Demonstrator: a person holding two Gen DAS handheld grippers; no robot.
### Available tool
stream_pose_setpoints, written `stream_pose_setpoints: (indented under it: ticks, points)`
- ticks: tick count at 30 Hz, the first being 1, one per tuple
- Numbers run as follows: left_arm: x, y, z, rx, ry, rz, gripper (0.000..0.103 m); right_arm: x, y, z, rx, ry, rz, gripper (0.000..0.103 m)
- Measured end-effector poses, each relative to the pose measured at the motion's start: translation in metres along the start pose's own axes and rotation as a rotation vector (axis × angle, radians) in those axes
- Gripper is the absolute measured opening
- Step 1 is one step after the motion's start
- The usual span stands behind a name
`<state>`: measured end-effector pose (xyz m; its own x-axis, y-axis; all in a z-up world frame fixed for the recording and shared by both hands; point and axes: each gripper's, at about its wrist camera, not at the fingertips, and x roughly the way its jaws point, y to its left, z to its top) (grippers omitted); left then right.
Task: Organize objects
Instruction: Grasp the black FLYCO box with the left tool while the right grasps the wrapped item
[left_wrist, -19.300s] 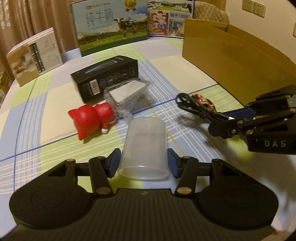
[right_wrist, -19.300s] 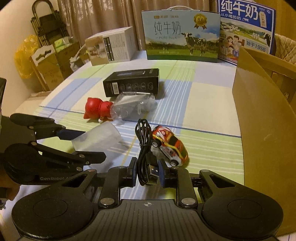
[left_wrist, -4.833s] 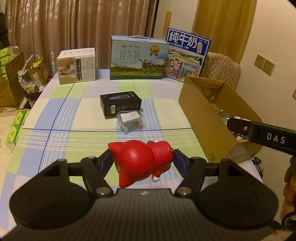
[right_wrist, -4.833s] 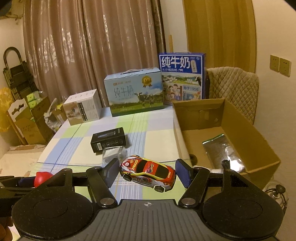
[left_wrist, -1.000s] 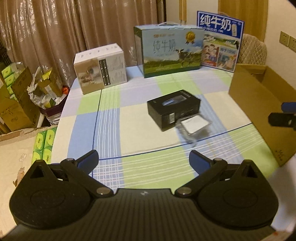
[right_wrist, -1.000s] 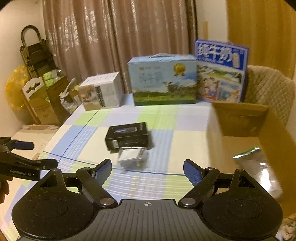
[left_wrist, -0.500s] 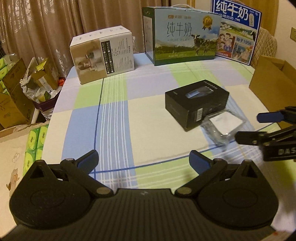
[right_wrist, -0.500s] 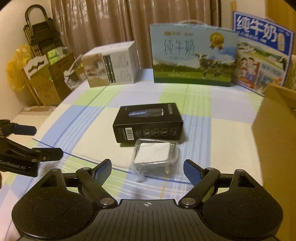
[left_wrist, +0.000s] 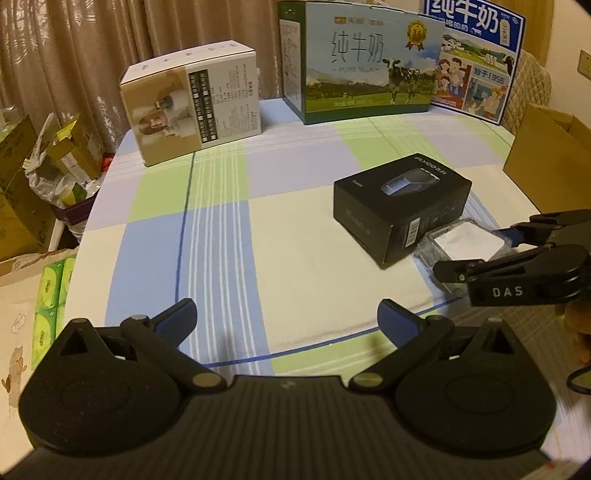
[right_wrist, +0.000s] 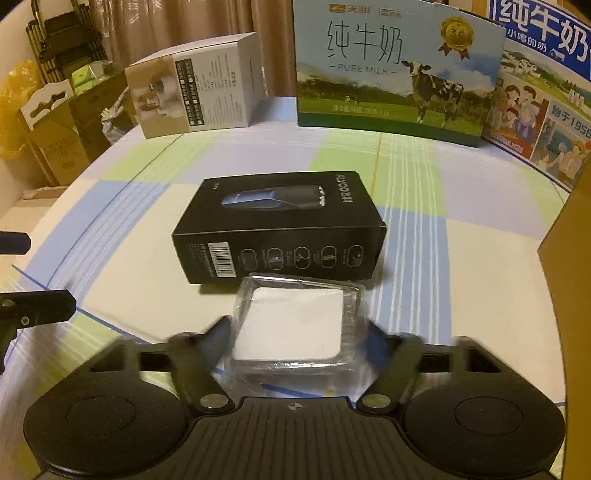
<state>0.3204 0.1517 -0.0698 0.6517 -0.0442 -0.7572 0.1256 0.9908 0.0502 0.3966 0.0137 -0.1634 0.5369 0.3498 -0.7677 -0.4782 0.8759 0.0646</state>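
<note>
A clear plastic packet (right_wrist: 295, 325) with a white square inside lies on the checked tablecloth, against the front of a black product box (right_wrist: 280, 221). My right gripper (right_wrist: 297, 332) straddles the packet. Its jaws are closing, and the blurred fingers stand just at the packet's two sides without squeezing it. In the left wrist view, the right gripper (left_wrist: 476, 249) reaches in from the right over the packet (left_wrist: 465, 240), beside the black box (left_wrist: 402, 206). My left gripper (left_wrist: 288, 317) is open and empty over bare cloth, well left of both.
An open brown cardboard box (left_wrist: 546, 147) stands at the table's right edge. A green-and-blue milk carton (left_wrist: 362, 59), a blue milk carton (left_wrist: 476, 55) and a white product box (left_wrist: 192, 99) line the far side. Floor clutter (left_wrist: 37, 177) lies beyond the left edge.
Both grippers have come down and forward toward the table. The right one has reached the clear packet and narrowed its jaws around it. The left stays wide open.
</note>
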Motion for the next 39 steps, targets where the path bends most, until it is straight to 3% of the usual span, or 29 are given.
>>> stream_pose_setpoints:
  ticks: [12,18,24,32,37,39]
  points:
    - [0.011,-0.046,0.052,0.214,-0.037,-0.132,0.102,-0.045,-0.037,-0.01,-0.011,0.018,-0.053,0.061]
    - [0.024,-0.084,0.072,0.317,-0.029,-0.226,0.102,-0.058,-0.044,-0.022,-0.067,0.11,-0.025,0.061]
    - [0.038,-0.123,0.073,0.442,-0.006,-0.301,0.102,-0.071,-0.052,-0.046,-0.035,0.166,-0.037,0.061]
    - [0.06,-0.163,0.069,0.639,0.007,-0.34,0.102,-0.086,-0.074,-0.066,0.071,0.122,-0.052,0.061]
    - [0.075,-0.177,0.078,0.717,0.034,-0.364,0.097,-0.086,-0.084,-0.068,0.111,0.092,-0.046,0.061]
    - [0.08,-0.18,0.079,0.732,0.051,-0.367,0.09,-0.087,-0.084,-0.069,0.118,0.079,-0.047,0.061]
